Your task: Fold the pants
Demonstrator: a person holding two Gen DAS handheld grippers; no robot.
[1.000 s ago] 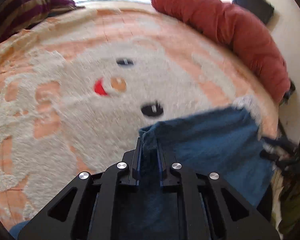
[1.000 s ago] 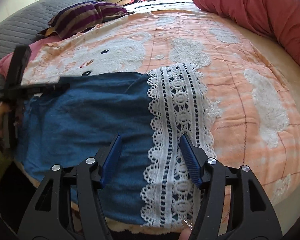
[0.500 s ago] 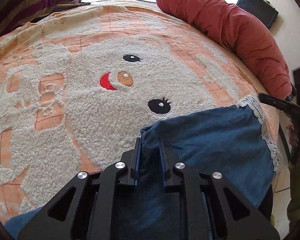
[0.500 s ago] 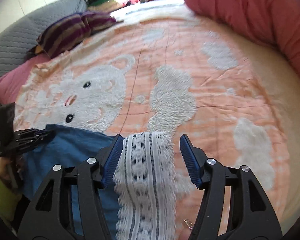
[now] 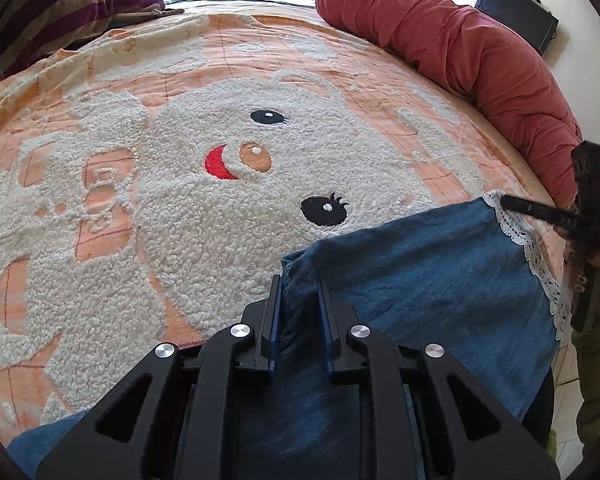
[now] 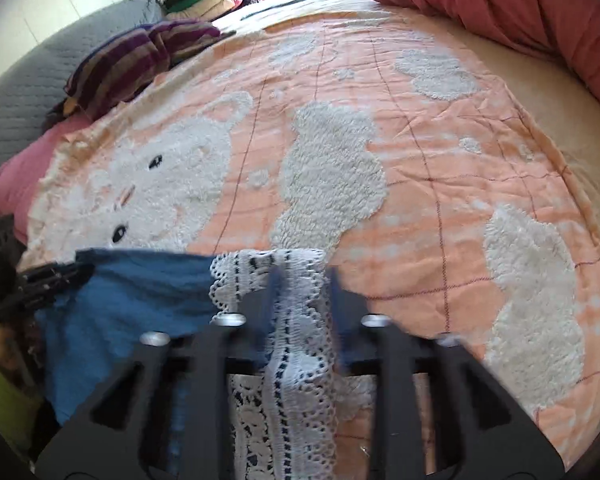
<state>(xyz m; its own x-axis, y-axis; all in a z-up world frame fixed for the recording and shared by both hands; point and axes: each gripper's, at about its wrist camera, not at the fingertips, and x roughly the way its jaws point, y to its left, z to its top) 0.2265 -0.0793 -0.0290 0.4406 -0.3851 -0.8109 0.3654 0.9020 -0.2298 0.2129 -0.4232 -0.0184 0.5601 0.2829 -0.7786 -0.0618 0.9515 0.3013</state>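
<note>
**Both grippers clamp the pants at the bed's near edge**

The left gripper (image 5: pixel 300 300) reaches low and forward, its 2 fingers pinched on a bunched corner of the blue pants (image 5: pixel 440 280). The right gripper (image 6: pixel 302 292), blurred, is closed on the white lace trim (image 6: pixel 296 360). The pants are soft denim-blue cloth with a scalloped openwork lace border, stretched between the grippers over the fluffy peach bear blanket (image 5: pixel 220 220).

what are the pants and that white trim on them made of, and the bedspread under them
Pants: soft blue woven cloth, likely light denim or cotton; matte, bunches easily. Trim: white openwork lace, holes visible. Bedspread: peach quilted cotton-like fabric with fluffy, fleecy white bear patches.
</note>
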